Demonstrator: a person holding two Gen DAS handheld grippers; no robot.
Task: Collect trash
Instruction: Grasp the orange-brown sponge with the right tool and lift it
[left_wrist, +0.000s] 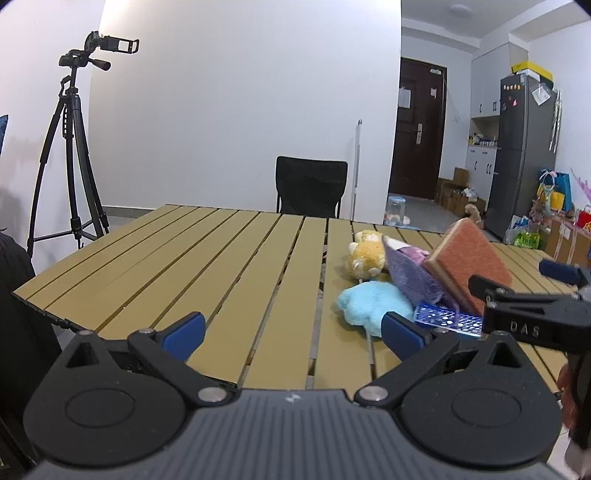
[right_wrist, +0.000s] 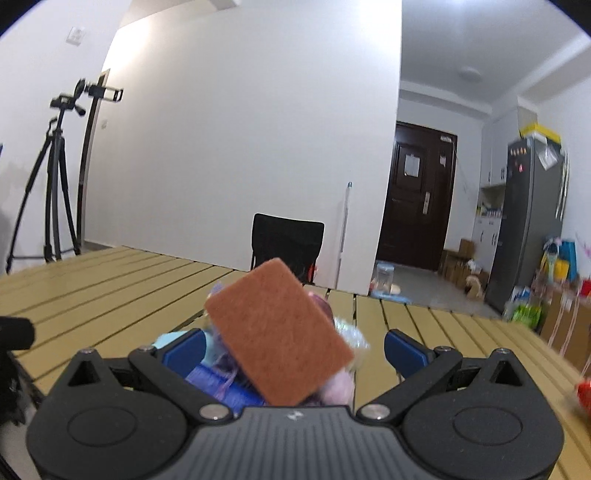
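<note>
Both hand-held grippers, left (left_wrist: 291, 334) and right (right_wrist: 293, 350), stood spread; the right should have closed squarely on the brown sponge (right_wrist: 279, 336) heaped near the surface's (left_wrist: 184, 254) right edge.

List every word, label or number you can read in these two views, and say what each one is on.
"DAS": raised letters on the black body of the right gripper, seen from the left wrist view.
Fridge magnets and papers: too small to read.
Papers on the dark door: blurred, unreadable.
Blue patterned packet: dots only, no legible text.
</note>
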